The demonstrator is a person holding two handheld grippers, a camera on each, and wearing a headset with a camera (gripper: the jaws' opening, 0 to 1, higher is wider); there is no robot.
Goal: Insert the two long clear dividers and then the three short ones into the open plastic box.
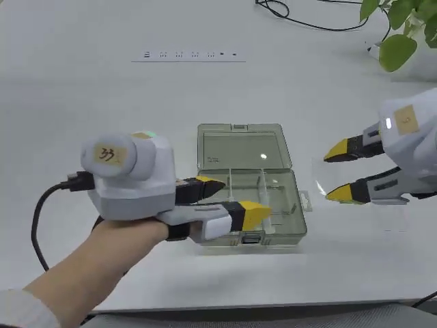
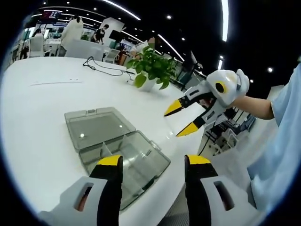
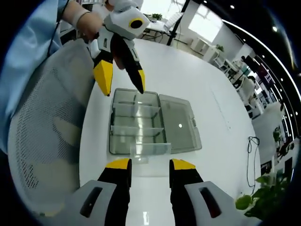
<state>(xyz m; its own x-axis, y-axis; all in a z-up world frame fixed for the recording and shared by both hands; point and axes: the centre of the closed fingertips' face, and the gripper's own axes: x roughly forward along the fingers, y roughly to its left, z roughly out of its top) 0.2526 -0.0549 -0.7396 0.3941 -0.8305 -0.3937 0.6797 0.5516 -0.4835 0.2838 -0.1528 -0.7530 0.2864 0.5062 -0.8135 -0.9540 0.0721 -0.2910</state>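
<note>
We hold both grippers empty over a white table (image 1: 205,89). The left gripper (image 1: 235,199), jaws wide, hovers above the open plastic box (image 1: 290,236). The right gripper (image 1: 329,178), jaws parted, faces the box from beside it. Two clear dividers (image 3: 136,113) seem seated inside. A loose clear piece (image 3: 149,149) lies just ahead of the right jaws, so the short ones likely remain. Bare table surrounds both tools.

Free tabletop (image 1: 307,89) behind box (image 1: 298,199), left gripper (image 1: 240,199) over its front-left corner
</note>
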